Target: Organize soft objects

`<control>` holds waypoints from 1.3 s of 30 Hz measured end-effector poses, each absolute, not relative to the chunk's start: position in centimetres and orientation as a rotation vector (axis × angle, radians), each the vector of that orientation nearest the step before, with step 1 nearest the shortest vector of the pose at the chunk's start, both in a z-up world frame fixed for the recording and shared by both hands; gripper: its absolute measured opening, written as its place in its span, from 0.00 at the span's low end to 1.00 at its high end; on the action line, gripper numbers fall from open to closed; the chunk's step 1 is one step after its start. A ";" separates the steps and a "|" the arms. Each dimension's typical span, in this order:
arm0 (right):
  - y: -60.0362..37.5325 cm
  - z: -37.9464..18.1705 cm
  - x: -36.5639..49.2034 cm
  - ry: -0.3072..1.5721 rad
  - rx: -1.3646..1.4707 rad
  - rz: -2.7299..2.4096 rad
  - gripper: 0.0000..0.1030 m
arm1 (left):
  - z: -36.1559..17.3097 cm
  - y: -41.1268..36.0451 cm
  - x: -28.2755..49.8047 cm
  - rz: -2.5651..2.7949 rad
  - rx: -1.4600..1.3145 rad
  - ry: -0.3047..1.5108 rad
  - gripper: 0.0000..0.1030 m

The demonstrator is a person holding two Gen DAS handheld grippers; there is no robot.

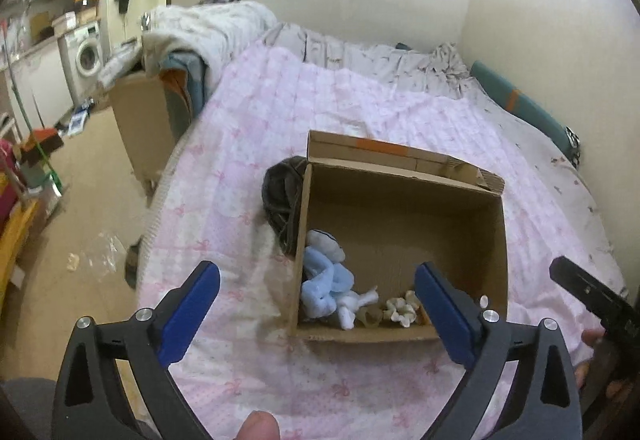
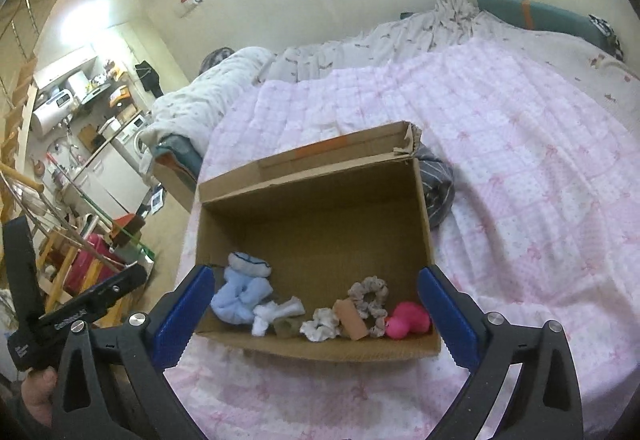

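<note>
Cardboard box point(image 2: 420, 200) holding blue plush point(image 2: 240, 298), scrunchies point(image 2: 368, 294), pink toy point(image 2: 408, 320)

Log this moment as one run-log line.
left gripper: open, empty | right gripper: open, empty | cardboard box: on pink quilt, soft items along near wall | striped bundle: outside box

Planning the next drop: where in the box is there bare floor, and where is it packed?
The cardboard box has bare floor across its far half, up to the back wall and flap. The near wall is crowded: light blue plush, white scrunchie, tan block, grey scrunchie, pink toy. A dark striped cloth borders the outside.
</note>
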State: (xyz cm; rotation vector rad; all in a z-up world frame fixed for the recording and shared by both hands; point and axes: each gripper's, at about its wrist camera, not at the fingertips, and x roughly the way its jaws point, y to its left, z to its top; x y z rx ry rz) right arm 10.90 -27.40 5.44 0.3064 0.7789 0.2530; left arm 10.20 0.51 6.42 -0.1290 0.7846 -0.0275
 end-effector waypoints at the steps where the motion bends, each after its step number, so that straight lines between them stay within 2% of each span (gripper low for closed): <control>1: -27.3 5.5 10.5 0.776 0.297 0.248 1.00 | 6.6 0.4 9.6 -0.025 -0.116 0.776 0.96; 11: -26.5 4.7 7.3 0.705 0.229 0.187 1.00 | 4.8 -0.2 7.0 0.037 -0.049 0.779 0.97; 19: -25.8 3.2 6.9 0.719 0.178 0.155 1.00 | 3.5 -0.6 6.7 0.073 -0.014 0.735 0.97; 26: -26.1 2.0 7.5 0.751 0.190 0.130 1.00 | 2.0 -0.6 7.1 0.025 -0.043 0.808 0.97; 39: -25.5 1.6 7.4 0.767 0.144 0.103 1.00 | 1.9 -1.0 7.1 -0.020 -0.065 0.810 0.97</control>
